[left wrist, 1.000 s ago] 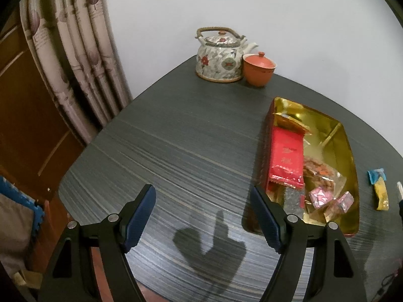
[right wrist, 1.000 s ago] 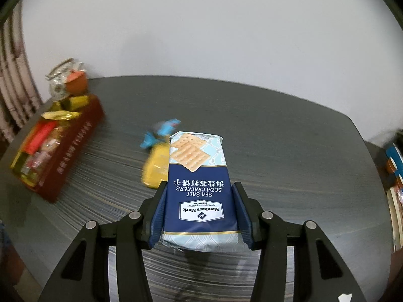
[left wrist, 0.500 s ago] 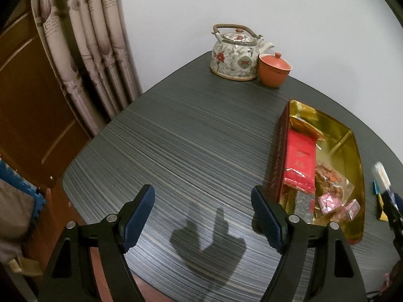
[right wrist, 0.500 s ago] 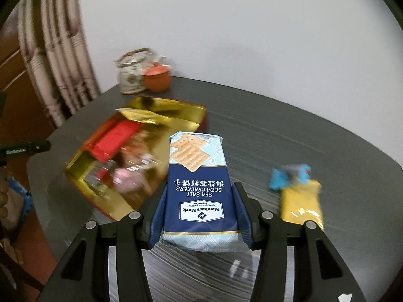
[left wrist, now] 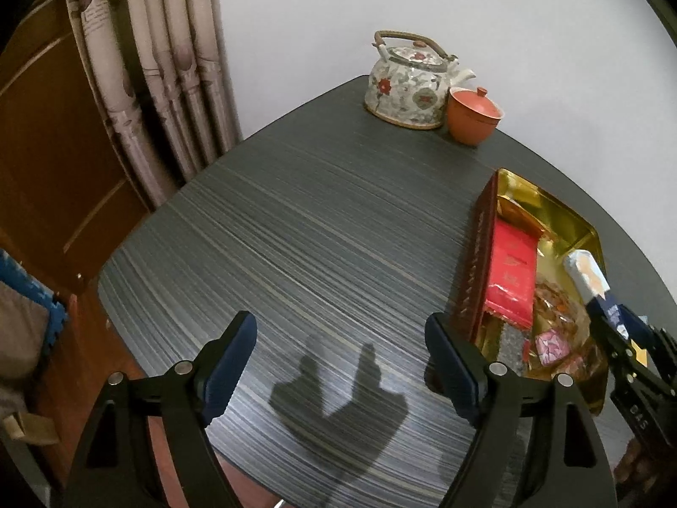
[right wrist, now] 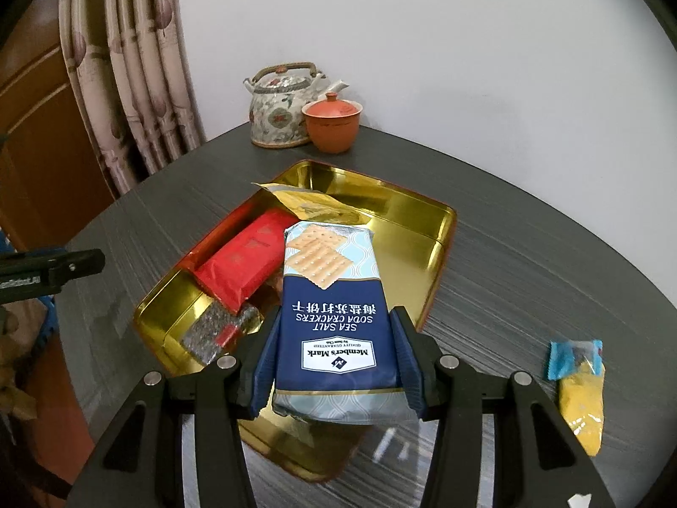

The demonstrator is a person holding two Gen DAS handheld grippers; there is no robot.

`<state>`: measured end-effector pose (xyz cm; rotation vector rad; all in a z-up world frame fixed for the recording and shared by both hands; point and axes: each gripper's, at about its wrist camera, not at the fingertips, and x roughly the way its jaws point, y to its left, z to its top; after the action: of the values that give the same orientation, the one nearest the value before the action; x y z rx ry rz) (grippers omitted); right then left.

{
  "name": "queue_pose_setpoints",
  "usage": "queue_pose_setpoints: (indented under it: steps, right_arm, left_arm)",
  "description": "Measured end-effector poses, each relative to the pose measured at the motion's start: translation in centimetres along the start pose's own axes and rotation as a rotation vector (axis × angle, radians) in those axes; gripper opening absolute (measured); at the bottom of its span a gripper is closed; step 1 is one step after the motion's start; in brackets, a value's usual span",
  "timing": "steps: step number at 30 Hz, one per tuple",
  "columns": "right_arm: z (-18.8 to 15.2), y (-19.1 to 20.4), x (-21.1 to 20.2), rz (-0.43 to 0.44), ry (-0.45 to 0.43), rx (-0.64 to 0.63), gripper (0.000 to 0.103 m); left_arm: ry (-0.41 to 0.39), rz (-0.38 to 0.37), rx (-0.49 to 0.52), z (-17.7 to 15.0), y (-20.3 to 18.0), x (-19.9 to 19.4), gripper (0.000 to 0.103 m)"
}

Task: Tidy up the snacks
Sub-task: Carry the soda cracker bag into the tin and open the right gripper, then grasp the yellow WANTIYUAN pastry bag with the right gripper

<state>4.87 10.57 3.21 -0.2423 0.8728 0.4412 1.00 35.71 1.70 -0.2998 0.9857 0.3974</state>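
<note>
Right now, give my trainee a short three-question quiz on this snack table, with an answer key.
1. True or false: the right hand-held gripper is shut on the blue sea salt soda cracker packet.
2. Which snack lies outside the gold rectangular metal tin? A) the red foil packet B) the yellow snack packet with a blue wrapper end C) the speckled dark bar
3. What stands beside the floral ceramic teapot?

Key: 1 true. 2 B, it lies on the dark striped tabletop. 3 The orange lidded clay cup.
</note>
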Motion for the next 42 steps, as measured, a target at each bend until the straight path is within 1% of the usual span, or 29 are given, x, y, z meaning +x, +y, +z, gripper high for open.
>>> queue_pose_setpoints:
  steps: [6, 12, 23, 25, 28, 30, 36, 39, 41, 42]
  right_arm:
    - [0.8, 0.9, 1.7, -0.003, 0.023, -0.007, 0.047]
    - [0.7, 1.5, 3.1, -0.008, 0.055, -0.012, 0.047]
    - [0.8, 1.2, 3.1, 0.006, 0.063, -0.009, 0.049]
    - [0.6, 1.1, 2.7, 0.012, 0.061, -0.001, 0.050]
    - [0.2, 0.9, 2.1, 0.019, 0.054, 0.004, 0.054]
    - [0.1, 0.7, 1.5, 0.023, 0.044, 0.008, 0.057]
    - [-0.8, -0.5, -1.0, 0.035, 0.002, 0.043, 0.061]
    - [-1.5, -1.7, -2.3, 0.027, -0.016, 0.066, 0.063]
    - [-2.4, -3.2, -3.2, -0.001, -0.024, 0.085, 0.064]
    - [-2.8, -3.8, -3.4, -0.014, -0.023, 0.091, 0.067]
  left_arm:
    - [0.002, -0.003, -0.001, 0.0, 0.0, 0.0, 0.083]
    - [0.000, 0.001, 0.006, 0.0, 0.0, 0.1, 0.083]
    - [-0.005, 0.004, 0.018, 0.0, 0.0, 0.0, 0.083]
    - [-0.009, 0.005, 0.024, 0.0, -0.1, 0.0, 0.083]
    - [-0.010, 0.005, 0.028, 0.0, -0.1, -0.1, 0.083]
    - [-0.011, 0.007, 0.031, 0.0, -0.1, -0.1, 0.083]
    - [-0.013, 0.012, 0.034, -0.1, -0.1, -0.1, 0.083]
    - [-0.012, 0.015, 0.035, -0.1, 0.0, -0.1, 0.083]
    - [-0.011, 0.014, 0.034, -0.1, 0.0, 0.0, 0.083]
    - [-0.012, 0.014, 0.038, -0.1, 0.0, 0.0, 0.083]
